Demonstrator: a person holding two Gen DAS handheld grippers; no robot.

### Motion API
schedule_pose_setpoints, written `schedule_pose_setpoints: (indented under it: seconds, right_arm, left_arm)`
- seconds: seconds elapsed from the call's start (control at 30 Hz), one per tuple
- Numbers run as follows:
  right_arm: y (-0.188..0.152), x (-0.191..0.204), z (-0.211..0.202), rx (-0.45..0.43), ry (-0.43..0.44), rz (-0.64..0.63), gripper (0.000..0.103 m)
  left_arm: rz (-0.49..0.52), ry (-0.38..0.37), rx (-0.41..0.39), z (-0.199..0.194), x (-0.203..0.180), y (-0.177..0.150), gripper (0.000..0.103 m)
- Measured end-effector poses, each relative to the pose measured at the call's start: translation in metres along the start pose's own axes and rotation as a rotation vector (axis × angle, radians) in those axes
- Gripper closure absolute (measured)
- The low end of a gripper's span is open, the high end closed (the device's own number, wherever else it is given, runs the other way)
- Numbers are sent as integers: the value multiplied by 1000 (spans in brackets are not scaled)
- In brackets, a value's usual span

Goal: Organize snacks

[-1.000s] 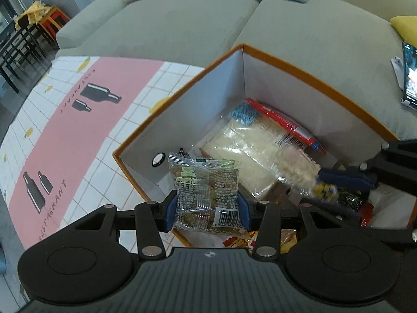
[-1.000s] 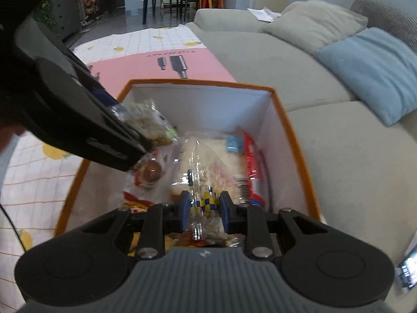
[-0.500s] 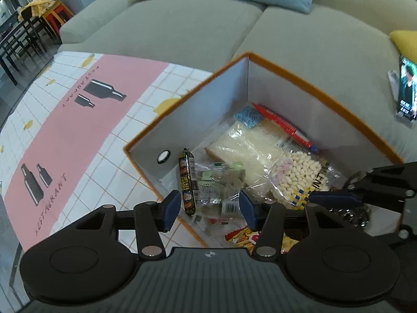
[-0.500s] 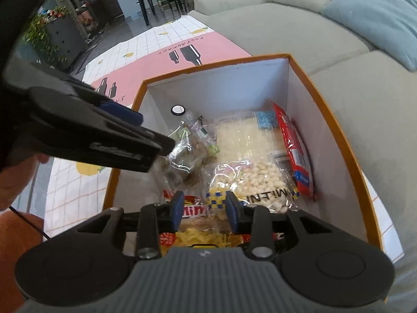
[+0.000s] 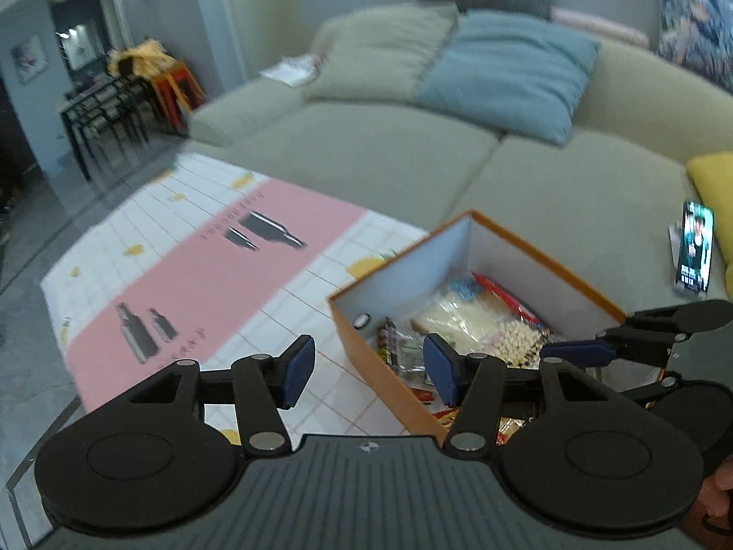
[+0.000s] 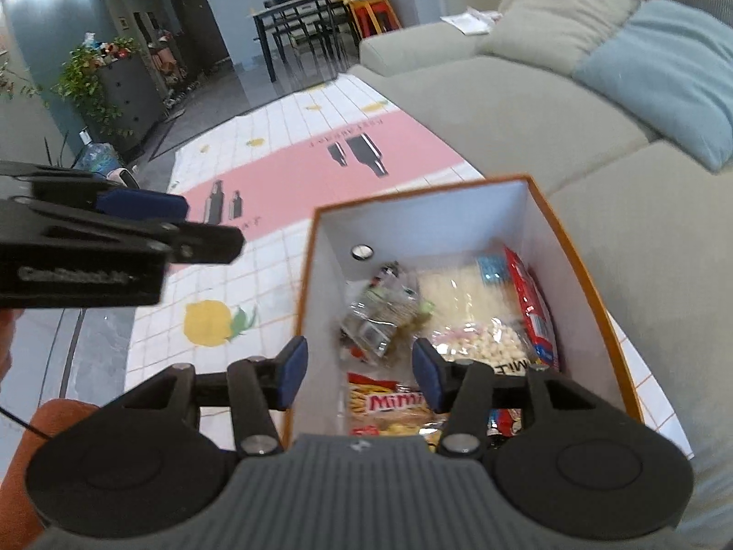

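Note:
An orange box [image 6: 591, 284] with white inner walls holds several snack packs and stands on a patterned table beside a sofa. Inside lie a clear pack of green-labelled biscuits [image 6: 385, 311], a bag of white puffed snacks [image 6: 485, 339], a red packet [image 6: 533, 307] and a "Mimi" bag [image 6: 389, 403]. My left gripper [image 5: 369, 373] is open and empty, raised to the left of the box [image 5: 380, 366]. My right gripper [image 6: 359, 373] hangs above the box's near edge, its jaws opening with nothing between them. The right gripper [image 5: 609, 350] also shows over the box in the left wrist view.
The table wears a pink and white tiled cloth [image 5: 220, 266] with bottle prints. A grey-green sofa [image 5: 366, 156] with a blue cushion [image 5: 499, 78] runs behind the box. A phone [image 5: 695, 247] leans on the sofa at right. A dining table with chairs [image 6: 302, 23] stands far back.
Both grippers let go of their packs, which now lie in the box. Both rose and drew back, the left one moving further up and away to the left.

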State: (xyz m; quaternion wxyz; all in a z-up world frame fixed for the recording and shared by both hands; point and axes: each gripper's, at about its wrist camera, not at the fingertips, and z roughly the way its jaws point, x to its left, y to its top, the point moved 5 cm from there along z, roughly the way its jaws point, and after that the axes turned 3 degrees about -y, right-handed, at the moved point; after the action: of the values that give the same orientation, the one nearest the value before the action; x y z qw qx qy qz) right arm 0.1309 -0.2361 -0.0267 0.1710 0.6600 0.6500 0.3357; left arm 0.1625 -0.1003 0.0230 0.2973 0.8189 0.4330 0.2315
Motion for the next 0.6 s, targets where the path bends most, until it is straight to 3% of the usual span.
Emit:
schedule_pose_setpoints:
  seconds: [0.2,0.4,0.47,0.6]
  right_arm:
    - [-3,30,-33,-60,-12,-26,52]
    - [-15,57,-65,-129,-38,-82,51]
    - [-23,67,-73,-148,-47,-112,36]
    - [-43,82,-82,-178,-99,-160,30]
  left_arm:
    - [-68,105,-89,-44,14,-17,38]
    - [-94,220,-100,-64,23,-47,37]
    - [-113,231,-84,-66,25,-59,31]
    - [-155,254,-47,-65,28,-85,25]
